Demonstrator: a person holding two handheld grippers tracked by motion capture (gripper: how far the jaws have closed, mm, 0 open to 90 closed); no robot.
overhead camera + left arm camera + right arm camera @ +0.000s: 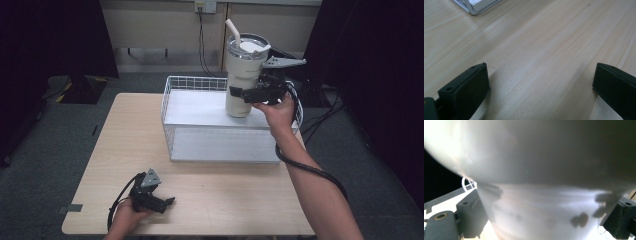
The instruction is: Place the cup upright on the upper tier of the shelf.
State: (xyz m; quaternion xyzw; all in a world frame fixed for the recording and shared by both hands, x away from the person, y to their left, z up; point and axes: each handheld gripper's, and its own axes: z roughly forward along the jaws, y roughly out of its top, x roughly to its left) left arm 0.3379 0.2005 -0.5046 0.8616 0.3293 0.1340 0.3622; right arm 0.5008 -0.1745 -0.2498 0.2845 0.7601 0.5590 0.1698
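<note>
A tall white tumbler (240, 75) with a clear lid and a white straw stands upright in the back right of a white wire basket (170, 100). My right gripper (238, 92) is shut on the tumbler's narrow lower part. In the right gripper view, the tumbler (544, 195) sits between the jaws of that gripper (544, 220), one on each side. I cannot tell whether the base touches the basket floor. My left gripper (167, 204) rests low over the wooden table (125, 140) near its front left edge. In the left gripper view, this gripper (540, 80) is open with bare wood between the jaws.
The basket takes up the table's back right half, and its corner (477, 6) shows far off in the left gripper view. Black curtains hang at both sides. A cable (202, 45) runs down the back wall. Grey carpet surrounds the table.
</note>
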